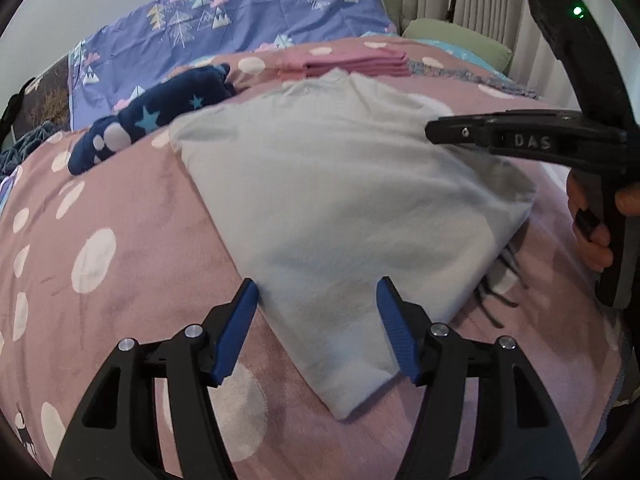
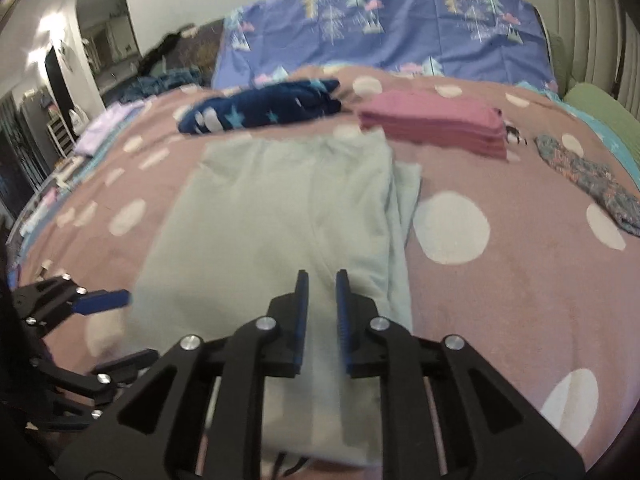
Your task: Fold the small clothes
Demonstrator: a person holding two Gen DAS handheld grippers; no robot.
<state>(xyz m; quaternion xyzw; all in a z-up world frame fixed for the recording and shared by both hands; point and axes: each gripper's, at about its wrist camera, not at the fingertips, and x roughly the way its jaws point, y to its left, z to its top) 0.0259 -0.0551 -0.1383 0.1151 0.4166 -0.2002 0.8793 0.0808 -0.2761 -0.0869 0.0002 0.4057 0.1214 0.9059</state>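
A pale mint garment lies folded flat on the pink dotted blanket; it also shows in the right wrist view. My left gripper is open, its blue pads either side of the garment's near corner. My right gripper hovers over the garment's near edge with its pads a narrow gap apart and nothing between them; it shows side-on in the left wrist view. The left gripper's blue finger shows at the garment's left edge.
A folded pink stack, a navy star-print garment and a patterned cloth lie further back on the blanket. A purple tree-print cover stands behind, a green pillow at right.
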